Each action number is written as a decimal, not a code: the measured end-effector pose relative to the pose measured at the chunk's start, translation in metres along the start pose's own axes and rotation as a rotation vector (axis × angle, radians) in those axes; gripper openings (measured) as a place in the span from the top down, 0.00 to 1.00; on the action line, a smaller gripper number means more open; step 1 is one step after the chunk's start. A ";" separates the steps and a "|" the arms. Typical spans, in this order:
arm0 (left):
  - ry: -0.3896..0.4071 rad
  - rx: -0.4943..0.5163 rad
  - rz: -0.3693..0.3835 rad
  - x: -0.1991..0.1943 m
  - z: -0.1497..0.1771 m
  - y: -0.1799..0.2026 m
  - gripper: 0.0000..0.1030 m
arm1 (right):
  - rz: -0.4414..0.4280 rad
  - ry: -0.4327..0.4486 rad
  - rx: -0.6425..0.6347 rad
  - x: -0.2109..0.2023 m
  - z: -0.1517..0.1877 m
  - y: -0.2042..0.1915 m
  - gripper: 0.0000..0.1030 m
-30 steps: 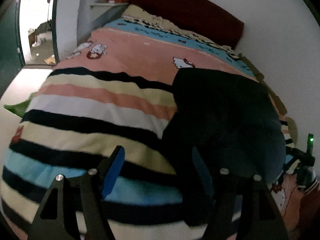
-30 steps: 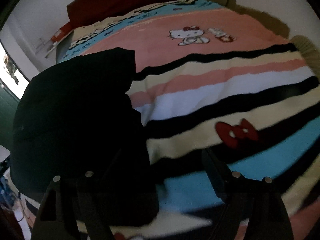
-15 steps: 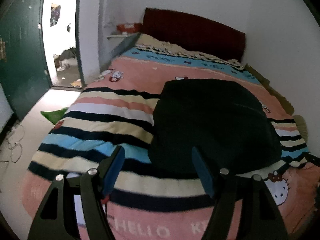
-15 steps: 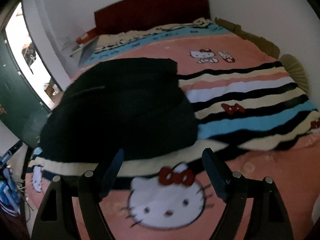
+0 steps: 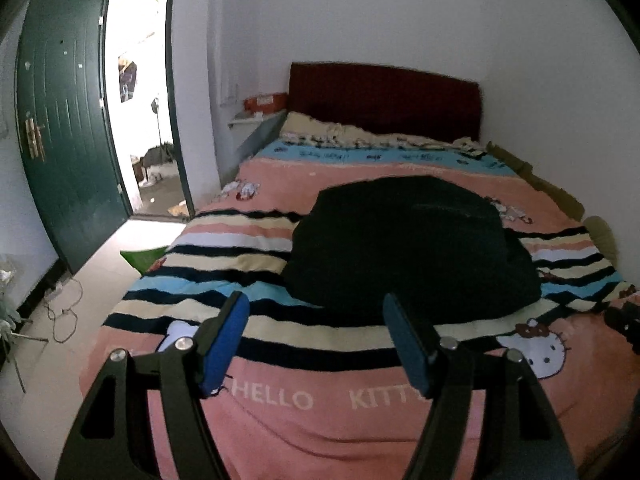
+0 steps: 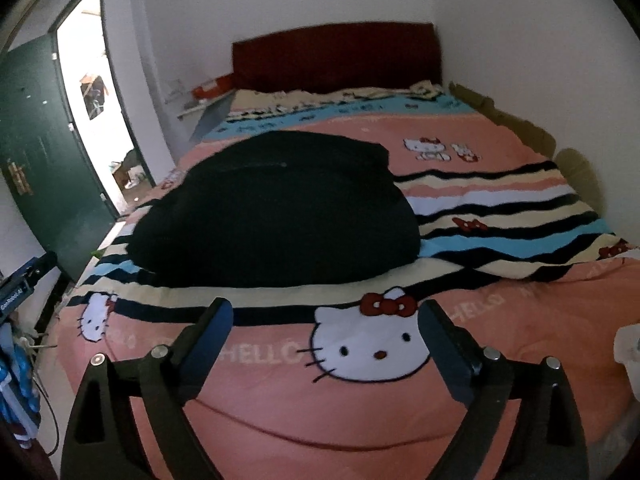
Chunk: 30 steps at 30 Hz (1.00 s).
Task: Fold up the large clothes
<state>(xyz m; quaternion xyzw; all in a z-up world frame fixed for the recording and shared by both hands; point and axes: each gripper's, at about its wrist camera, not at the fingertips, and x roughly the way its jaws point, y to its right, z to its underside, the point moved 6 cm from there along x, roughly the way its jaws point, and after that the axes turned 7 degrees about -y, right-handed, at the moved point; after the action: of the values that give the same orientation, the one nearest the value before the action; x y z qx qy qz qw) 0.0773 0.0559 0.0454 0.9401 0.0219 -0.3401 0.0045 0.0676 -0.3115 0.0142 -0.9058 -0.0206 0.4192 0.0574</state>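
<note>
A large black garment (image 5: 412, 244) lies folded into a rounded heap in the middle of the bed, on a striped pink Hello Kitty blanket (image 5: 320, 396). The same garment (image 6: 276, 216) fills the centre left of the right wrist view. My left gripper (image 5: 316, 328) hangs open over the foot of the bed, well short of the garment, with nothing between its blue pads. My right gripper (image 6: 324, 332) is also back over the foot of the bed, its jaws opening wide and holding nothing.
A dark red headboard (image 5: 384, 100) stands against the far wall. A green door (image 5: 68, 128) is open at the left onto a bright room. Cables (image 5: 64, 312) lie on the floor left of the bed. A small shelf (image 5: 256, 116) is beside the headboard.
Both grippers have pulled back and up from right over the garment to the foot of the bed. The garment stays where it lay. The right jaws have spread wider.
</note>
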 end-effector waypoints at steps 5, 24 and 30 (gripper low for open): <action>0.050 0.025 -0.024 -0.032 0.006 0.013 0.34 | -0.005 0.053 -0.003 -0.021 0.012 -0.008 0.04; 0.133 0.097 -0.138 -0.064 0.016 0.047 0.34 | 0.079 0.170 -0.022 -0.050 0.034 -0.006 0.00; 0.162 0.100 -0.128 -0.066 0.018 0.053 0.34 | 0.117 0.207 -0.068 -0.054 0.034 -0.014 0.00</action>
<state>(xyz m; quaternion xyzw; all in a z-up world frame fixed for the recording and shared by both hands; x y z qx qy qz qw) 0.0174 -0.0002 0.0730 0.9603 0.0650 -0.2633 -0.0658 0.0065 -0.2990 0.0350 -0.9454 0.0241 0.3250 0.0040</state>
